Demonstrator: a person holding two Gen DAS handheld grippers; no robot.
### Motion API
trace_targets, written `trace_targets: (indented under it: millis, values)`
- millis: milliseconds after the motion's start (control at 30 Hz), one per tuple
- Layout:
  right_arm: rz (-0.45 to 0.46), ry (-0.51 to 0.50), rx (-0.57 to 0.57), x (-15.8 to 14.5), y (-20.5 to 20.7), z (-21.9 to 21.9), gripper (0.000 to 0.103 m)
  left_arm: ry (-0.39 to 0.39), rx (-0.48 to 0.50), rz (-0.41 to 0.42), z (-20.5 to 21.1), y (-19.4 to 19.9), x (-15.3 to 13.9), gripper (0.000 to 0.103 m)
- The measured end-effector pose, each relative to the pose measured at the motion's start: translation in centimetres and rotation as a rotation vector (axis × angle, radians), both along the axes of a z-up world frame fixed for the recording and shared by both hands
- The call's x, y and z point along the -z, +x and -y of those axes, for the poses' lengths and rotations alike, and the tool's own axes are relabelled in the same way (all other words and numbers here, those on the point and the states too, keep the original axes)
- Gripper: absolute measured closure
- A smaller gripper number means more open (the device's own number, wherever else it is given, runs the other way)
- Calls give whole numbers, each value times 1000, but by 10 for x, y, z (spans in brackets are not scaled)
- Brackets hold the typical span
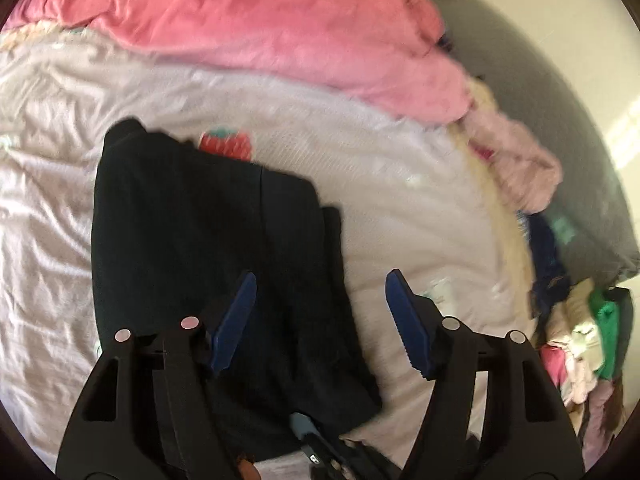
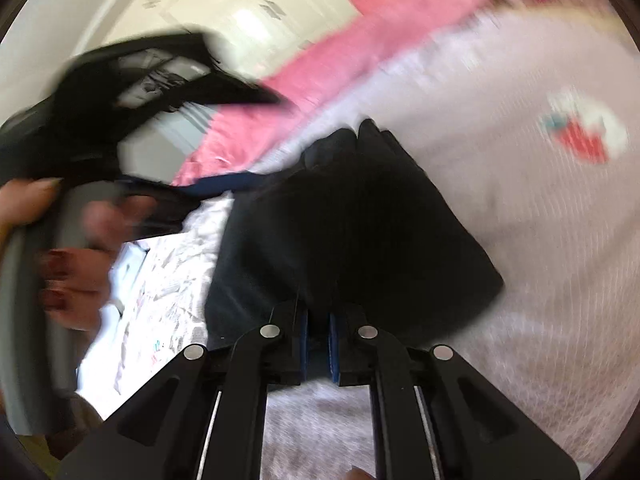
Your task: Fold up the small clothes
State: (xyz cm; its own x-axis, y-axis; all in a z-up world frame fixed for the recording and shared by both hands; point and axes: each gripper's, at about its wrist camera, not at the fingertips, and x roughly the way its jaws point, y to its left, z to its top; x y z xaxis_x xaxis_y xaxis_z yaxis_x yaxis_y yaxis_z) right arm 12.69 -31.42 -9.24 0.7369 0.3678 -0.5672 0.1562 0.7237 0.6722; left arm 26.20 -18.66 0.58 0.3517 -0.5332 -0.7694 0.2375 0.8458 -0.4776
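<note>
A dark navy garment (image 1: 208, 248) lies partly folded on the pale lilac bedsheet (image 1: 380, 184). My left gripper (image 1: 320, 304) hovers over its near right part, open, blue pads wide apart with nothing between them. In the right wrist view the same dark garment (image 2: 352, 224) bulges up from the sheet, and my right gripper (image 2: 318, 352) is shut on its near edge, with cloth pinched between the blue pads. That view is blurred. The other gripper (image 2: 132, 92) shows at the upper left, with a person's hand (image 2: 72, 276) on its grey handle.
A pink blanket (image 1: 248, 28) is bunched along the far side of the bed. A heap of mixed clothes (image 1: 580, 340) lies at the right, by a grey pillow (image 1: 560, 152). A strawberry print (image 1: 226, 144) marks the sheet beyond the garment.
</note>
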Motion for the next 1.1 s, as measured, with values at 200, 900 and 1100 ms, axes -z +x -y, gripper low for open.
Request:
trace_targets:
  millis: [200,900,1100]
  values:
    - [23,16,90,-8,-17,8,86,116,-52,112,-33,-18,-19,38]
    - [166,-145,173,-61,-15,72,46,407,-107,297,-85,-71,-13,9]
    - [127,-186,123,-62,-1,71,46,435,-88,283,-88,-73,0,9]
